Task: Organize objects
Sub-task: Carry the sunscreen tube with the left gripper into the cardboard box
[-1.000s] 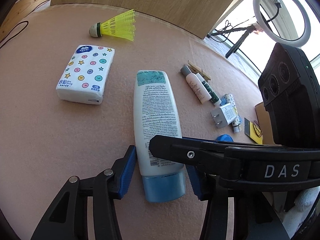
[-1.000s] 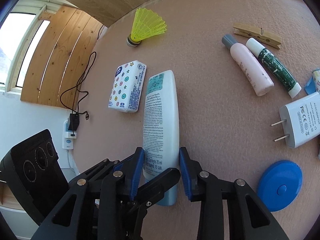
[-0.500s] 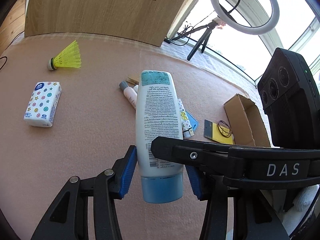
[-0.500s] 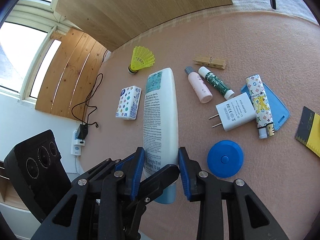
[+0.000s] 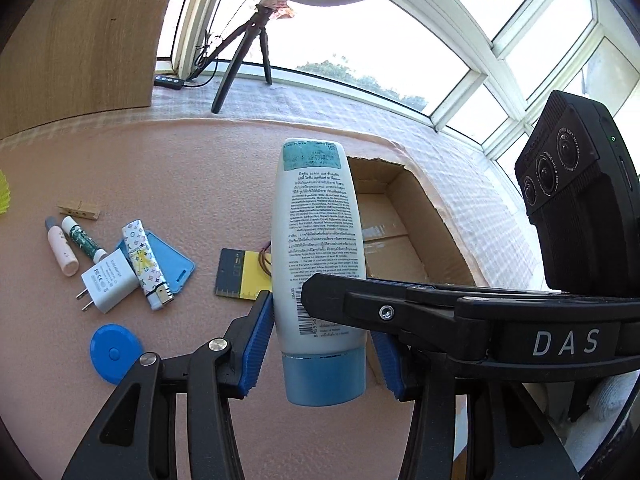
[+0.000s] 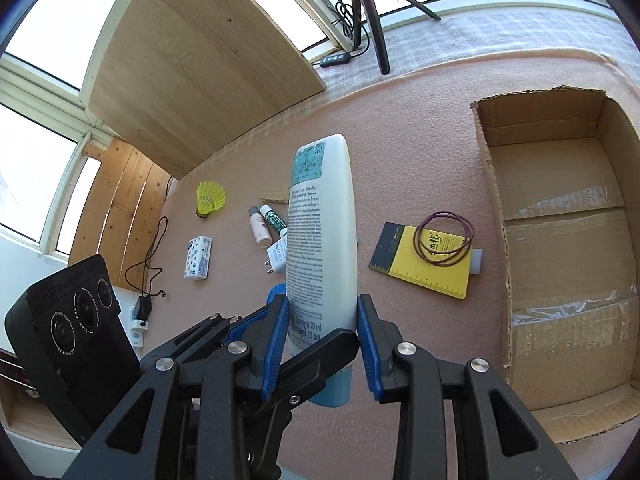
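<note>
Clearly both tools grip one thing: the white lotion tube (image 5: 318, 240) with its blue cap (image 5: 325, 378) toward the cameras. The left tool (image 5: 320, 344) presses its blue pads (image 5: 256, 344) on the tube's wide sides just above the cap, and the right tool (image 6: 322, 340) clamps the narrow edges of the same lower end, its pads (image 6: 276, 340) hard against the plastic. The tube hangs in the air above the pink counter (image 5: 160, 168), touching nothing else, its sealed teal-printed end pointing away from the tools.

Taking the tube as landmark: in the left wrist view the open cardboard box (image 5: 404, 224) lies just behind and to its right, partly hidden by it. A yellow-and-black card (image 6: 424, 260) with a loop of thin brown band (image 6: 444, 238) on it lies on the counter between the tube and the box. To the tube's left lie a white plug adapter (image 5: 108, 284), a patterned lighter (image 5: 146, 266) on a blue card holder (image 5: 172, 264), two small bottles (image 5: 62, 248), a wooden clothes peg (image 5: 79, 211) and a blue round disc (image 5: 115, 353). Farther left, in the right wrist view, sit a tissue pack (image 6: 198, 258) and a yellow shuttlecock (image 6: 210, 198).
</note>
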Demonstrator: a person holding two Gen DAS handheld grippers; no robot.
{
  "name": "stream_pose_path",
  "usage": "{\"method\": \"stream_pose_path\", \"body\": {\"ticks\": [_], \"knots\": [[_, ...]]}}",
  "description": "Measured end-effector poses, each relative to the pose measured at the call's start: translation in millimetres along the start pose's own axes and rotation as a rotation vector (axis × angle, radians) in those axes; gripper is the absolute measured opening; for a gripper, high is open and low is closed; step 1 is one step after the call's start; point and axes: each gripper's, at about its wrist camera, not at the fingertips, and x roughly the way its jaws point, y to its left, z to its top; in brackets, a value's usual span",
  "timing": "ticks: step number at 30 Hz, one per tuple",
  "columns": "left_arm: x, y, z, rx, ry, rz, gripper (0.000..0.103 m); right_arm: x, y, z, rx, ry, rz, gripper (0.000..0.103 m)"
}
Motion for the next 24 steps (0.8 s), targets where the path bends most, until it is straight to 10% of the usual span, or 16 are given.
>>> {"method": "stream_pose_path", "body": {"ticks": [10, 24], "knots": [[62, -96, 7, 0.087, 0.051, -0.079, 0.051, -57, -79, -6, 0.095, -0.066, -0.066, 0.031], [99, -127, 3, 0.147, 0.108, -0.080, 0.053, -69, -119, -11, 0.112, -0.072, -0.111, 0.032]]}}
